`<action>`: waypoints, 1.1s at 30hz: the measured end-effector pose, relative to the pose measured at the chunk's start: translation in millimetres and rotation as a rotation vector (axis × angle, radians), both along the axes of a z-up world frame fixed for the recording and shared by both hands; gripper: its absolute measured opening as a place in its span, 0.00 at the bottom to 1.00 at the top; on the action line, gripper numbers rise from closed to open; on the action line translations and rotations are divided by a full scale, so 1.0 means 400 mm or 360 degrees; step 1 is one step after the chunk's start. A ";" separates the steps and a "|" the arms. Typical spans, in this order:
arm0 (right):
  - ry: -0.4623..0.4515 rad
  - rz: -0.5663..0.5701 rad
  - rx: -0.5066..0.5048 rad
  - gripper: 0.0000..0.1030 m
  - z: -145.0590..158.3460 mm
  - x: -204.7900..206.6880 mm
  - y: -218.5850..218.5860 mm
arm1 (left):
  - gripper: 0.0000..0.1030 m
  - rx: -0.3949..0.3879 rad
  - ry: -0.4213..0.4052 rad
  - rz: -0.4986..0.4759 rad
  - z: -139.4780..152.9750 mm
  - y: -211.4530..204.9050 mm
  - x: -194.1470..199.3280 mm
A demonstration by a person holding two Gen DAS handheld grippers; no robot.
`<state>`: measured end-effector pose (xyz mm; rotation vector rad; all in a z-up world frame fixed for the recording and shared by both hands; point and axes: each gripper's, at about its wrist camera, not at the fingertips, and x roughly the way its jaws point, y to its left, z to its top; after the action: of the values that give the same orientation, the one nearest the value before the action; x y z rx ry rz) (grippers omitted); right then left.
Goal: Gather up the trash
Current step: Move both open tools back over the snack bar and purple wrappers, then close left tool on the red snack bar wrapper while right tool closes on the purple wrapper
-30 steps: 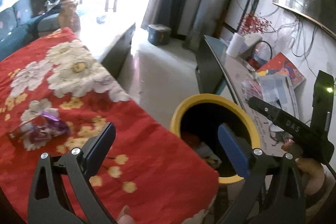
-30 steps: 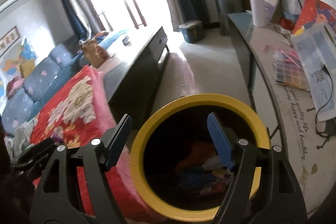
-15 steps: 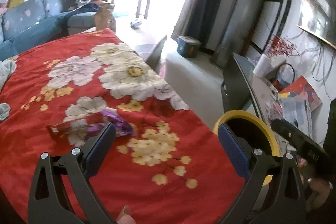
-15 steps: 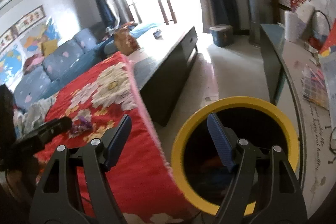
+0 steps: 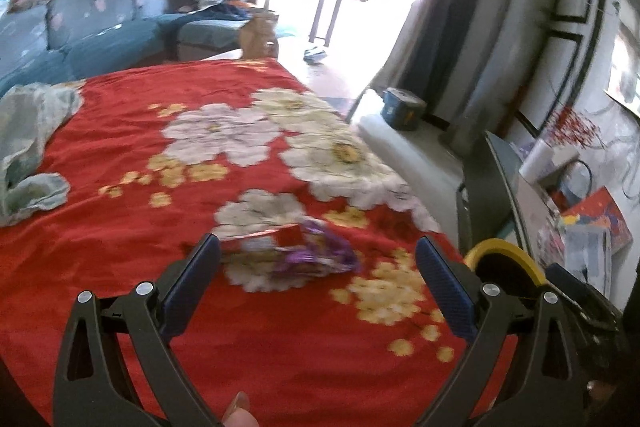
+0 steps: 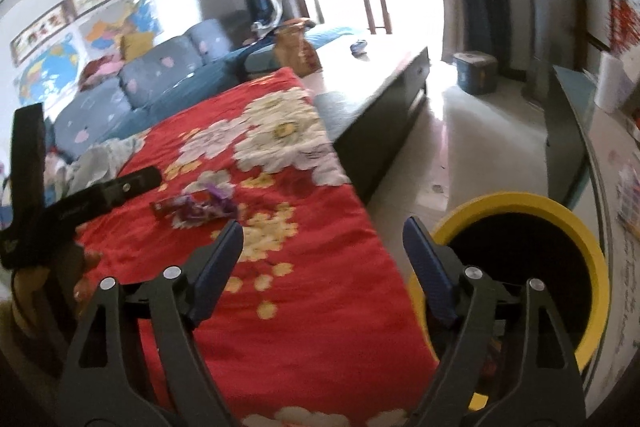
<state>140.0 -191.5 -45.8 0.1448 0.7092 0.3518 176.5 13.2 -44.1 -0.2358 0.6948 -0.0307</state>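
Observation:
Crumpled red and purple wrappers (image 5: 294, 251) lie on the red floral cloth (image 5: 120, 131), just ahead of my open, empty left gripper (image 5: 318, 279). They also show in the right wrist view (image 6: 196, 209). A yellow-rimmed bin (image 6: 560, 223) stands on the floor at the table's right edge; its rim shows in the left wrist view (image 5: 508, 251). My right gripper (image 6: 322, 251) is open and empty, above the table's edge beside the bin. The left gripper's body (image 6: 80, 199) shows at the left of the right wrist view.
A crumpled pale cloth (image 5: 28, 147) lies at the table's left. A blue sofa (image 6: 152, 79) stands behind. A dark low cabinet (image 6: 384, 95) and a side desk with papers (image 5: 576, 227) flank the floor strip. A blue box (image 6: 476, 71) sits on the floor.
Both grippers swung left, away from the bin toward the table. The wrappers now lie in front of the left gripper. The bin moved to the right edge of both views.

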 end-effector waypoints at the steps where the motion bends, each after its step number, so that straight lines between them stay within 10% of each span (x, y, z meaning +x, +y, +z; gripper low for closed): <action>1: 0.0003 0.0037 -0.0006 0.76 -0.001 0.004 0.018 | 0.92 -0.0010 0.0006 0.0023 -0.002 0.016 0.000; 13: 0.0056 0.0374 -0.0148 0.81 -0.062 0.088 0.232 | 0.90 -0.0179 0.0124 0.0191 -0.075 0.212 0.010; 33: 0.0265 0.0530 -0.0224 0.72 -0.169 0.243 0.362 | 0.48 -0.0520 0.0266 0.0011 -0.202 0.237 0.097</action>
<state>237.2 -46.8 -113.2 -0.0804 0.9225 0.6113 215.1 108.1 -124.9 -0.5588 0.8546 -0.1197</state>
